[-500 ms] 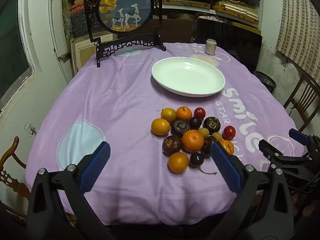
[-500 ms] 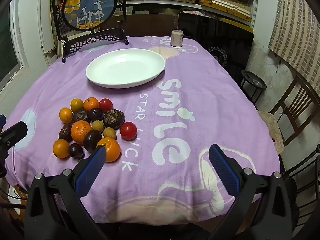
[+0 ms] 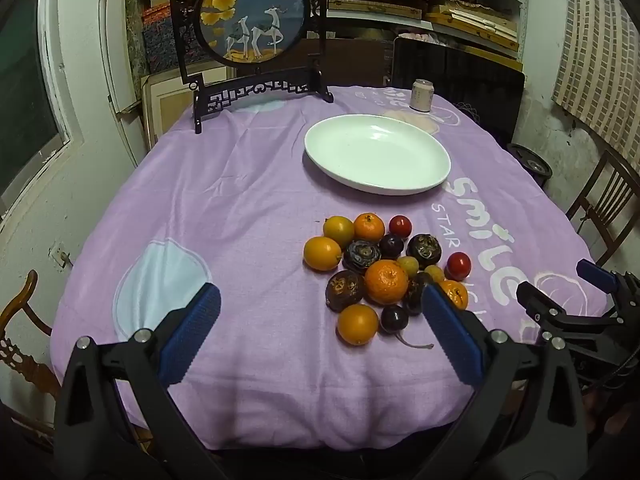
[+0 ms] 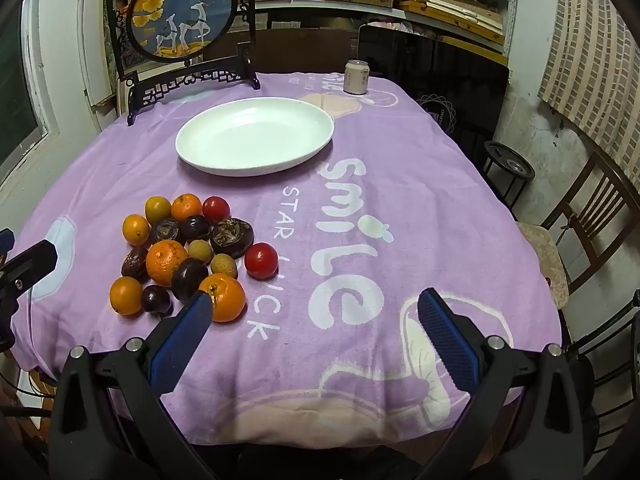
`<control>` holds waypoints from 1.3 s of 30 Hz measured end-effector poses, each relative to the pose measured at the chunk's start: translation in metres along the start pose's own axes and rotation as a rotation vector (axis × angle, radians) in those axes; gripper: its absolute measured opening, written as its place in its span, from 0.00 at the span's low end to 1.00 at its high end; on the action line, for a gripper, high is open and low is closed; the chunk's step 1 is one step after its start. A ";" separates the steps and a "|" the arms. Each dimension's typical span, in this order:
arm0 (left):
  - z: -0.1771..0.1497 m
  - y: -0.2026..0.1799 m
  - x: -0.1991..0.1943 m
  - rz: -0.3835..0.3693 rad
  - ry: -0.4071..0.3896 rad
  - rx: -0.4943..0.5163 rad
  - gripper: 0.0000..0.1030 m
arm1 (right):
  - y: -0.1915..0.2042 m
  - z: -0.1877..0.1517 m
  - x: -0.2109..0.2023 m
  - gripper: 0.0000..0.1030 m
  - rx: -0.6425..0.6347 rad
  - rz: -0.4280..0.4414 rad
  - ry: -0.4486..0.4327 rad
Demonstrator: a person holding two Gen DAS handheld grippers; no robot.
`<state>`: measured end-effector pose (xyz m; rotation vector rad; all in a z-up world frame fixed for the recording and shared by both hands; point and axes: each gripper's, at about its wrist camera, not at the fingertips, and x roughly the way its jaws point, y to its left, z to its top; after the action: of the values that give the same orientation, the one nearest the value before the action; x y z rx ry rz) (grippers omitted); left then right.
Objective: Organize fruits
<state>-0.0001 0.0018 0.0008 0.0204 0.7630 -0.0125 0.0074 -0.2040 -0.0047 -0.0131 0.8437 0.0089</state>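
A pile of small fruits (image 3: 386,274) lies on the purple tablecloth: oranges, yellow-orange fruits, red tomatoes, dark plums and brown wrinkled fruits. It also shows in the right wrist view (image 4: 188,254). An empty white plate (image 3: 378,154) sits beyond the pile, also in the right wrist view (image 4: 256,140). My left gripper (image 3: 320,312) is open and empty, near the table's front edge, just short of the pile. My right gripper (image 4: 314,314) is open and empty, to the right of the pile, its left finger beside an orange (image 4: 224,298).
A framed round deer picture on a black stand (image 3: 254,20) stands at the table's far left. A drink can (image 3: 422,95) stands at the far edge. Wooden chairs (image 4: 592,216) stand to the right and one (image 3: 20,320) to the left. Shelves fill the back wall.
Both grippers have shifted very slightly; the fruits and plate have not moved.
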 end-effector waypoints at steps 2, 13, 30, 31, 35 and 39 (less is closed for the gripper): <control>0.000 0.001 0.001 0.000 -0.001 -0.001 0.98 | 0.000 0.000 0.001 0.99 -0.001 -0.001 0.000; 0.000 0.002 0.001 -0.003 0.000 -0.003 0.98 | -0.001 0.000 0.002 0.99 -0.001 0.000 0.001; 0.000 0.002 0.001 -0.005 0.002 -0.006 0.98 | 0.001 -0.001 0.002 0.99 0.000 0.001 0.001; 0.000 0.003 0.001 -0.005 0.002 -0.007 0.98 | 0.000 -0.001 0.003 0.99 0.000 0.001 0.001; -0.001 0.003 0.001 -0.006 0.002 -0.007 0.98 | 0.000 -0.001 0.003 0.99 0.000 0.001 0.002; -0.001 0.004 0.000 -0.006 0.002 -0.008 0.98 | 0.002 -0.001 0.003 0.99 0.000 0.000 0.003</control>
<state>-0.0009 0.0054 -0.0004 0.0101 0.7651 -0.0154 0.0085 -0.2023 -0.0081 -0.0131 0.8465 0.0094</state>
